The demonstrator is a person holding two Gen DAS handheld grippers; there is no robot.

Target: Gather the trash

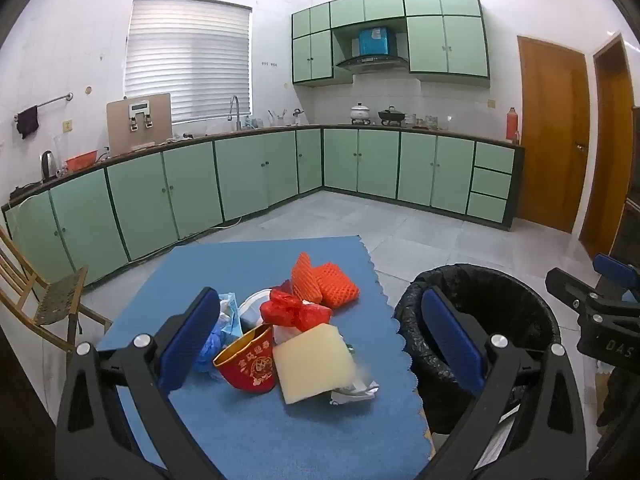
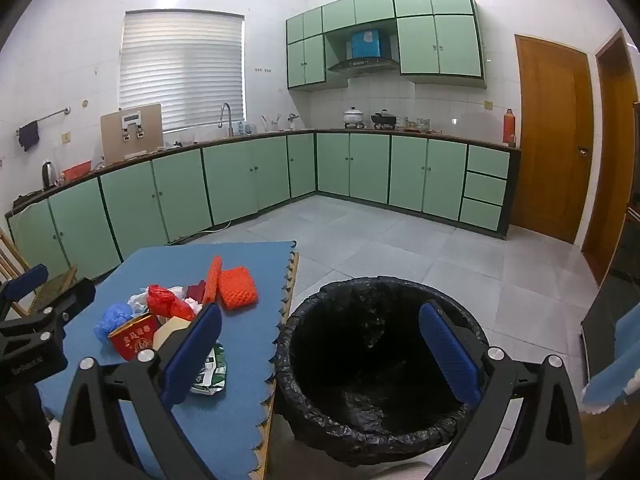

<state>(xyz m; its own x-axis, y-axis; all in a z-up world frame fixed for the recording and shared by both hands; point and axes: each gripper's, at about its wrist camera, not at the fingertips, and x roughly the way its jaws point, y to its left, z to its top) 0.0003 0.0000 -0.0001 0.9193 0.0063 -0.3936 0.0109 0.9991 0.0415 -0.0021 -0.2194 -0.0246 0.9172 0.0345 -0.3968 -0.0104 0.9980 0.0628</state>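
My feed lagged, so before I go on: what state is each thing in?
Left gripper: jaws open, empty.
Right gripper: jaws open, empty.
Bin: black liner, looks empty.
Red cup: tipped over.
Foam nets: on the mat.
Red bag: crumpled.
Doors: shut.

Blue mat — red cup, orange foam nets, black bin liner.

Walls: white tiles, top of frame.
Window: closed white blinds, upper left.
Cabinets: green doors mid-frame; upper cabinets top right.
Floor: pale grey tiles, centre.
Doors: brown wood, right edge.
Chair: wooden, lower left.
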